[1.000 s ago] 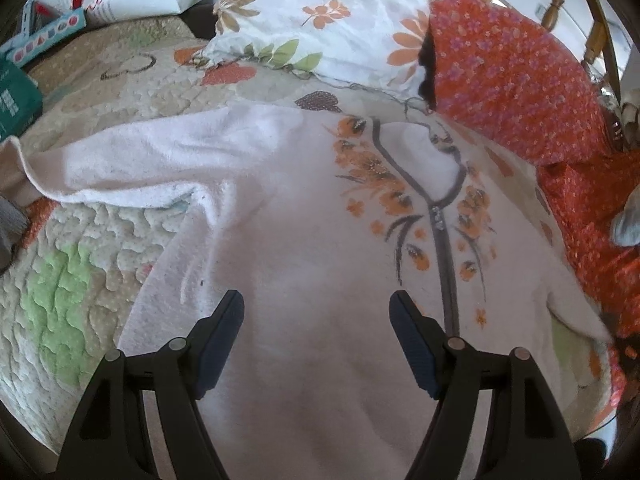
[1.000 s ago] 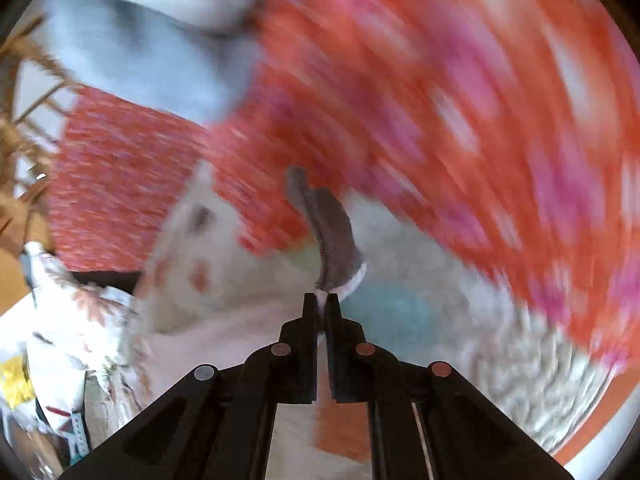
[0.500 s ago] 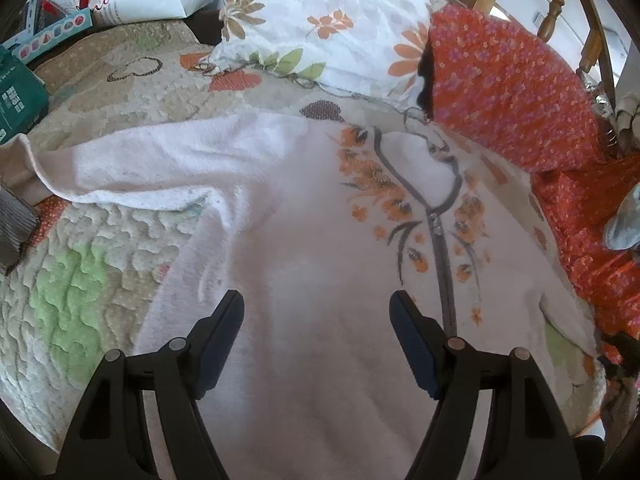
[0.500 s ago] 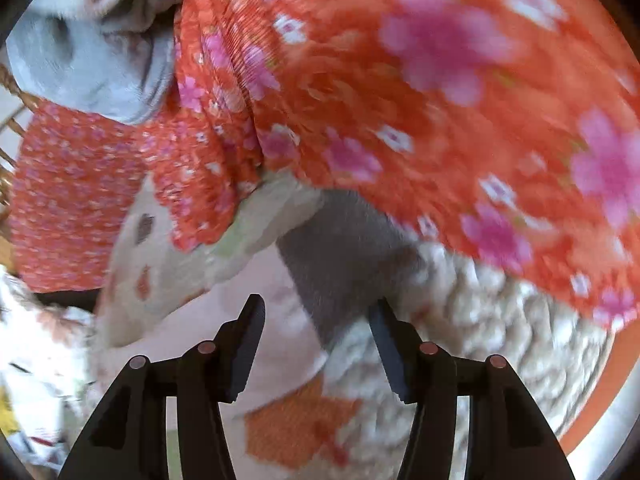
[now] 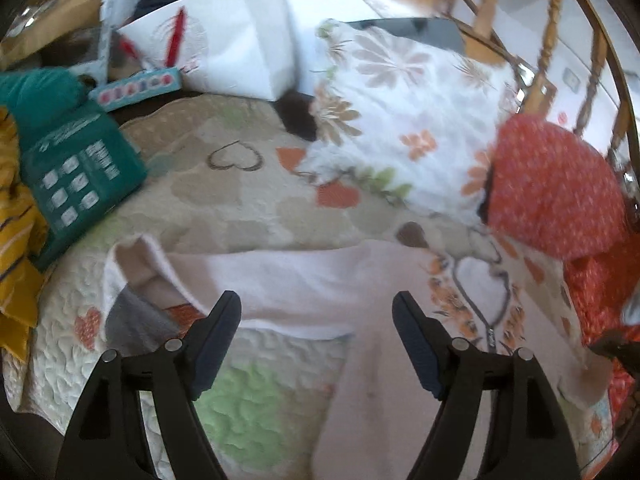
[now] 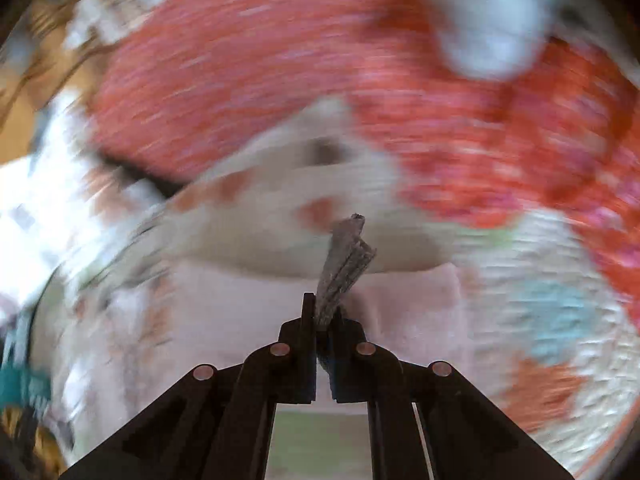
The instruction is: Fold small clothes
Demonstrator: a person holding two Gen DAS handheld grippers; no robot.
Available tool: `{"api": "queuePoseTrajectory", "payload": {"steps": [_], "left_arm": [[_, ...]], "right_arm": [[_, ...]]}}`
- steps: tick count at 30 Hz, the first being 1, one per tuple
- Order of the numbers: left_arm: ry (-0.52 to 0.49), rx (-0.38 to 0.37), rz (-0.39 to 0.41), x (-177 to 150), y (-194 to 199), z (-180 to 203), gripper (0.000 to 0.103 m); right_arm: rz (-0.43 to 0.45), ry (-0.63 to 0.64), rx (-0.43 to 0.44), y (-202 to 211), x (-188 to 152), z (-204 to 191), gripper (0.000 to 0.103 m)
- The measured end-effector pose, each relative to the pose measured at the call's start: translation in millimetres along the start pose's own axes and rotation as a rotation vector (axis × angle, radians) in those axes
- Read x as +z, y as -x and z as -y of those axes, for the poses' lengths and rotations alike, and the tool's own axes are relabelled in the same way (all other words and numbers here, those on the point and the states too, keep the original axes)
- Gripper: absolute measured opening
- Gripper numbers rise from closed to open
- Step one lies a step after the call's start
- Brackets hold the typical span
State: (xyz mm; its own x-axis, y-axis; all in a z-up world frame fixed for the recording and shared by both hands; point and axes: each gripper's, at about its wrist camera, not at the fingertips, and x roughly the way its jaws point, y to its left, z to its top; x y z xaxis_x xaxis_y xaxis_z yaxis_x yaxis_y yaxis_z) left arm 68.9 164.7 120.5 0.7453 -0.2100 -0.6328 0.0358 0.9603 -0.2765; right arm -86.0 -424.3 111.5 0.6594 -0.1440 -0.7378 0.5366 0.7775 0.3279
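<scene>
Grip regained on the right: right claw (image 6: 320, 312) shut again, clamped on the grey cuff (image 6: 346, 256) after standing wide open over it half a second ago. Cuff now bunched and sticking up from between the jaws, lifted off the quilt (image 6: 560, 380), with heavy blur all round. Probably a re-grab for a better hold before carrying that sleeve inward.

On the left: left claw (image 5: 316, 320) wide open, a shade wider than before, holding nothing. No longer over the sweater (image 5: 400, 380) body and zip as a second ago; now above the other sleeve (image 5: 280, 276), spread flat across the quilt with its own grey cuff (image 5: 132, 316) out to the left, just beyond the left finger. No contact with the cloth that can be told.

Sweater lying face up on the bed, body flat, no fold made yet. Likely next: right sleeve across the chest, left sleeve picked up near its cuff to follow.
</scene>
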Motion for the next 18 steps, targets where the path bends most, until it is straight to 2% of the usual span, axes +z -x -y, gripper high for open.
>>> {"api": "queuePoseTrajectory", "payload": {"steps": [1, 3, 4, 9, 13, 18], "left_arm": [[0.029, 0.003, -0.023, 0, -2, -8, 0.077], [0.099, -0.04, -0.048, 3, -3, -22, 0.077], [0.129, -0.062, -0.047, 5, -2, -29, 0.077], [0.239, -0.069, -0.032, 10, 6, -60, 0.077], [0.327, -0.08, -0.034, 12, 5, -82, 0.078], [0.339, -0.071, -0.025, 15, 6, -89, 0.078]], "right_arm": [[-0.016, 0.04, 0.033, -7, -4, -28, 0.005], [-0.052, 0.124, 0.093, -26, -16, -89, 0.005], [-0.076, 0.173, 0.123, -36, -27, -122, 0.005], [-0.183, 0.324, 0.199, -75, -88, -236, 0.005], [-0.241, 0.4, 0.211, -109, -119, -291, 0.005], [-0.278, 0.503, 0.178, -146, -152, -341, 0.005]]}}
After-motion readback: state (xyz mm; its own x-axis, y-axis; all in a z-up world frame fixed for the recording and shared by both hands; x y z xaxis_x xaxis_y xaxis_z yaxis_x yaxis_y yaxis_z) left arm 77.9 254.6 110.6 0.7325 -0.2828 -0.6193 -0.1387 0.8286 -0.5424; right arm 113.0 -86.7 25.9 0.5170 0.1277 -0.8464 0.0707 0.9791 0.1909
